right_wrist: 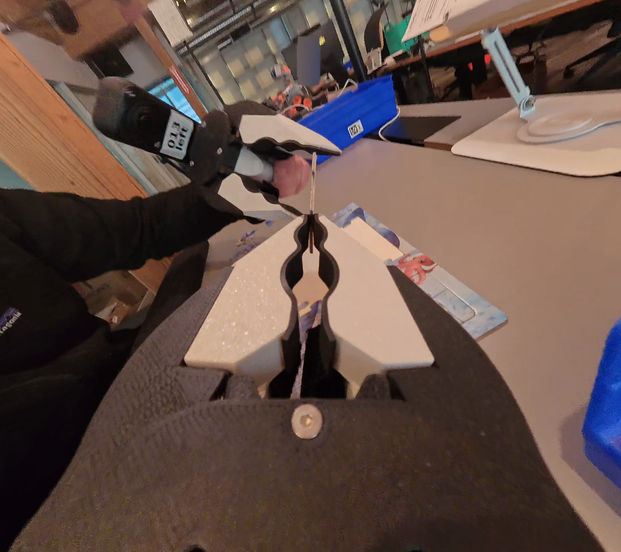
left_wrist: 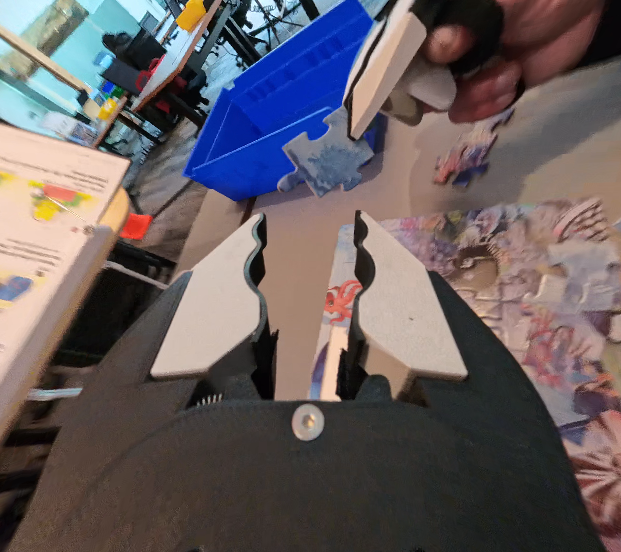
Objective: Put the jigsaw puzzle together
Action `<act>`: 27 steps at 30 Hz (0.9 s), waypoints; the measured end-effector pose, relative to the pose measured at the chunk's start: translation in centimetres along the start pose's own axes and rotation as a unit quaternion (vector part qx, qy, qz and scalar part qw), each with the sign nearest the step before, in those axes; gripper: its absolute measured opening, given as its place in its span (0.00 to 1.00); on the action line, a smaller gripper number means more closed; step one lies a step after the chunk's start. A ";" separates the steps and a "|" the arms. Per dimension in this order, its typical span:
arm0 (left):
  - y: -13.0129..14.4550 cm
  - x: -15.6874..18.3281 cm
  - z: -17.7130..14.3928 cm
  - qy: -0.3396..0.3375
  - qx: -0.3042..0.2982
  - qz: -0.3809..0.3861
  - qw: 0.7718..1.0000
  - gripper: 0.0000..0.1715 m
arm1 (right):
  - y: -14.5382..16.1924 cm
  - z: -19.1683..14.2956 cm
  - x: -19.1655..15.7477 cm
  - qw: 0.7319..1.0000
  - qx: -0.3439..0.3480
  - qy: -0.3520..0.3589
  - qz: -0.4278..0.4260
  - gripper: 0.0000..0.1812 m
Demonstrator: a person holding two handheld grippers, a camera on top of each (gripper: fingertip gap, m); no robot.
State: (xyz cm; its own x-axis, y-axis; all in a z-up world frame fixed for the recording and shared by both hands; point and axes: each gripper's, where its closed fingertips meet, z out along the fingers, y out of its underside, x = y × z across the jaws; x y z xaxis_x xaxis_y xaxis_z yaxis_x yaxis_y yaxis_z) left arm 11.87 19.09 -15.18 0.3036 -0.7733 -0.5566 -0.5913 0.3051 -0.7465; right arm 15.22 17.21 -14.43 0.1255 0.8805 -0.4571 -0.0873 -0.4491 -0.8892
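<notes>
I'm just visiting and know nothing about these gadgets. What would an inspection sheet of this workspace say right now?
Surface: grey matte tabletop.
Job's things: colourful, partly assembled jigsaw puzzle lying flat; one blue-grey puzzle piece held above the table; a small cluster of loose pieces farther back.
Clutter: blue plastic bin at the table's far edge; white stand with a tilted printed board.
Grippers: left gripper open, empty, over the puzzle's edge; right gripper shut on the piece, seen edge-on in its own view.
Cables: white cable beside the bin.
Surroundings: workshop with other benches, a yellow bin and chairs.
</notes>
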 end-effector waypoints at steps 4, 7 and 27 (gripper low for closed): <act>-1.3 1.6 0.2 0.071 0.052 -0.152 0.984 0.23 | -1.2 -0.3 -0.8 0.999 0.039 -0.022 -0.001 0.00; -3.1 1.9 0.3 0.107 0.102 -0.232 0.961 0.15 | -1.3 -0.1 -1.5 0.998 0.048 -0.039 -0.008 0.00; 5.7 7.0 -2.5 0.388 -0.140 -0.268 0.871 0.00 | 0.0 -0.8 1.2 1.000 -0.008 0.023 0.009 0.02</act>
State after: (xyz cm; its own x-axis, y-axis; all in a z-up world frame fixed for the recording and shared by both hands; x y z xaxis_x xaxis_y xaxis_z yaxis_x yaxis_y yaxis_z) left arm 8.78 14.05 -22.39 0.0603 -0.9386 0.3396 -0.7117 -0.2789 -0.6447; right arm 16.18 18.10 -15.02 0.1698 0.8648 -0.4724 -0.0734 -0.4670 -0.8812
